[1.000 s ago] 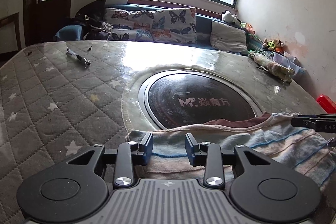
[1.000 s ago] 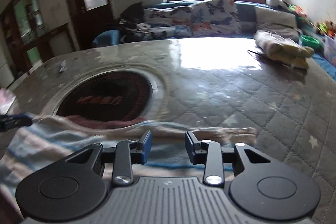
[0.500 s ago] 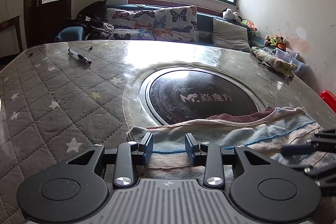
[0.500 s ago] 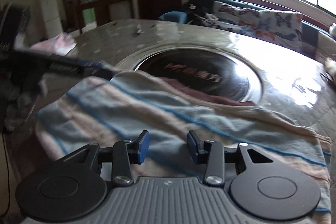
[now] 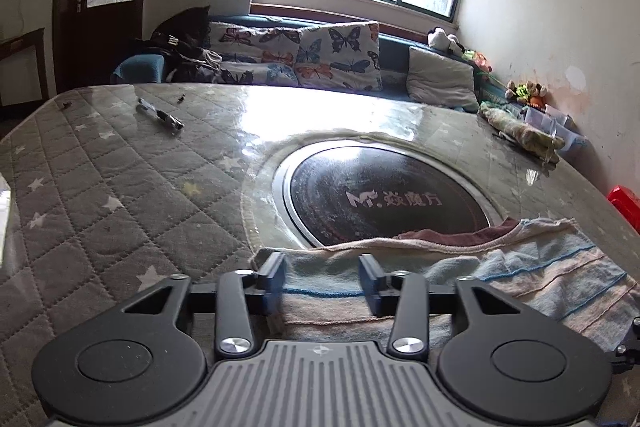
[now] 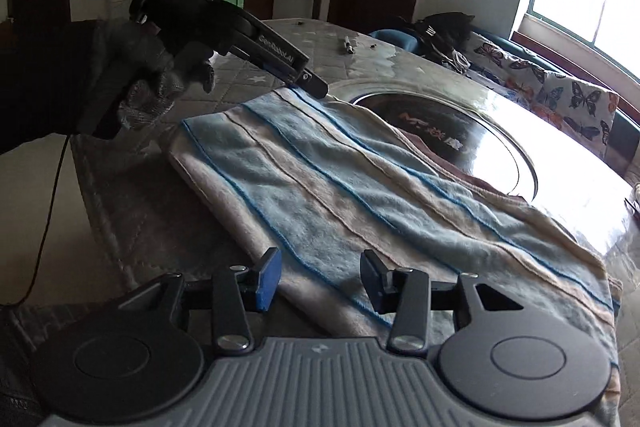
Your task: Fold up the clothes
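A folded garment with pale blue and beige stripes (image 6: 360, 187) lies flat on the quilted table, partly over the round black hotplate (image 5: 384, 203). A dark red layer (image 5: 456, 237) shows under its far edge. My left gripper (image 5: 322, 281) is open, its fingers above the garment's left end (image 5: 320, 275). In the right wrist view the left gripper (image 6: 308, 85) hovers at the garment's far corner. My right gripper (image 6: 320, 281) is open and empty over the garment's near edge.
A pen-like tool (image 5: 160, 117) lies on the far left of the grey quilted table cover (image 5: 100, 195). A folded cloth bundle (image 5: 520, 131) sits at the far right edge. A sofa with butterfly cushions (image 5: 304, 55) stands behind the table.
My right gripper has swung around to the garment's right side and now looks across it toward the left gripper. The left gripper has stayed in place, jaws open.
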Demonstrator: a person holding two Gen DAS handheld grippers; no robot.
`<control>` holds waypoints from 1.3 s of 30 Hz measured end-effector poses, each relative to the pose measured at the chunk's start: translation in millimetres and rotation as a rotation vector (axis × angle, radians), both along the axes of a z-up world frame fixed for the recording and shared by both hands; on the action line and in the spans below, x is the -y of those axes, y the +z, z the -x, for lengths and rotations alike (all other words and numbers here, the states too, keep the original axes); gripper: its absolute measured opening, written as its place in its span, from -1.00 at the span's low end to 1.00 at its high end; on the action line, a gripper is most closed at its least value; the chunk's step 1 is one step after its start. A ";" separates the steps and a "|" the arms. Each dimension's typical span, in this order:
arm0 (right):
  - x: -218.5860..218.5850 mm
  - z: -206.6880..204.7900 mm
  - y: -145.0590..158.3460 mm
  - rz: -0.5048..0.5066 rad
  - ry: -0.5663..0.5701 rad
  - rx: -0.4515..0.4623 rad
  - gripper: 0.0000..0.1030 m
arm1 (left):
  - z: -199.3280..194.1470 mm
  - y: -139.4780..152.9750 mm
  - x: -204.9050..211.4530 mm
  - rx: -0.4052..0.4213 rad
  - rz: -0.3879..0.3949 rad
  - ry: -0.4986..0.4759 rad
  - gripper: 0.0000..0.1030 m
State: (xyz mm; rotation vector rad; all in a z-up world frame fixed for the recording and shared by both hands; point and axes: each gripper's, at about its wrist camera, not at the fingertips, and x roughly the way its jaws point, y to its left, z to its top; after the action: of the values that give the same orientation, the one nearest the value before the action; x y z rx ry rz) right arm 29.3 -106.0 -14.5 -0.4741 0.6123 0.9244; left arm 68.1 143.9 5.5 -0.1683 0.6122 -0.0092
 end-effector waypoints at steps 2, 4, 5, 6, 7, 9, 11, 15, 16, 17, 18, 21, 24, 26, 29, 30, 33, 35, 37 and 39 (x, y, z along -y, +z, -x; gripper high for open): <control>-3.3 -0.7 4.7 -0.014 0.008 0.003 -0.09 | 5.4 2.6 -3.9 0.005 -0.006 0.019 0.12; -9.4 -1.9 8.1 -0.025 0.019 0.009 -0.04 | 9.4 1.4 -9.2 -0.007 0.004 0.034 0.24; -13.7 -2.5 9.6 -0.032 0.028 0.012 -0.04 | 11.4 -0.5 -11.3 -0.017 0.010 0.042 0.32; -17.7 -2.7 10.6 -0.036 0.036 0.011 0.00 | 13.4 -2.3 -13.3 -0.026 0.015 0.051 0.43; -22.0 -3.0 11.3 -0.040 0.044 0.008 0.05 | 15.4 -4.1 -15.3 -0.036 0.021 0.059 0.44; -29.2 -3.6 12.6 -0.050 0.058 0.000 0.08 | 21.4 -7.2 -18.7 -0.049 0.039 0.070 0.54; -36.9 -5.0 13.6 -0.059 0.071 -0.010 0.12 | 29.0 -8.2 -21.4 -0.056 0.062 0.079 0.67; -50.7 -5.5 13.7 -0.058 0.092 -0.023 0.19 | 43.9 -8.5 -24.9 -0.062 0.099 0.091 0.69; -55.4 -4.0 13.4 -0.056 0.104 -0.022 0.20 | 46.9 -8.3 -25.5 -0.063 0.107 0.095 0.69; -60.0 -2.0 12.9 -0.054 0.118 -0.021 0.20 | 48.4 -9.2 -26.0 -0.068 0.116 0.096 0.69; -64.6 -0.1 12.4 -0.052 0.132 -0.019 0.20 | 49.8 -10.1 -26.6 -0.073 0.125 0.098 0.69; -79.2 7.3 10.6 -0.044 0.182 -0.010 0.19 | 51.5 -12.8 -28.9 -0.085 0.144 0.087 0.64; -94.1 15.4 8.5 -0.037 0.233 -0.001 0.19 | 50.5 -14.1 -31.8 -0.087 0.168 0.079 0.50; -104.5 20.7 5.3 -0.025 0.259 0.013 0.19 | 49.9 -14.5 -33.8 -0.087 0.180 0.072 0.46; -119.0 27.3 -1.2 0.005 0.281 0.053 0.17 | 49.2 -14.5 -37.4 -0.087 0.192 0.075 0.46; -122.8 29.0 -3.8 0.017 0.283 0.065 0.17 | 48.9 -14.5 -38.9 -0.088 0.196 0.079 0.46; -132.6 33.6 -10.0 0.043 0.284 0.097 0.14 | 48.3 -15.6 -43.2 -0.098 0.219 0.095 0.51; -133.8 34.5 -10.0 0.040 0.270 0.104 -0.06 | 48.8 -16.3 -45.5 -0.104 0.243 0.100 0.58; -133.8 33.4 -9.2 0.028 0.253 0.096 -0.31 | 49.0 -16.1 -46.0 -0.105 0.256 0.104 0.65; -128.4 27.3 -4.6 -0.007 0.222 0.059 -0.53 | 49.2 -15.1 -45.9 -0.104 0.268 0.107 0.65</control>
State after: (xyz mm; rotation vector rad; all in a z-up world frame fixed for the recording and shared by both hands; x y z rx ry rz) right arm 2.1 22.3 -19.2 -0.5687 0.5092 1.1190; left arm 19.0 189.8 -9.6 -0.4638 0.7042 0.0215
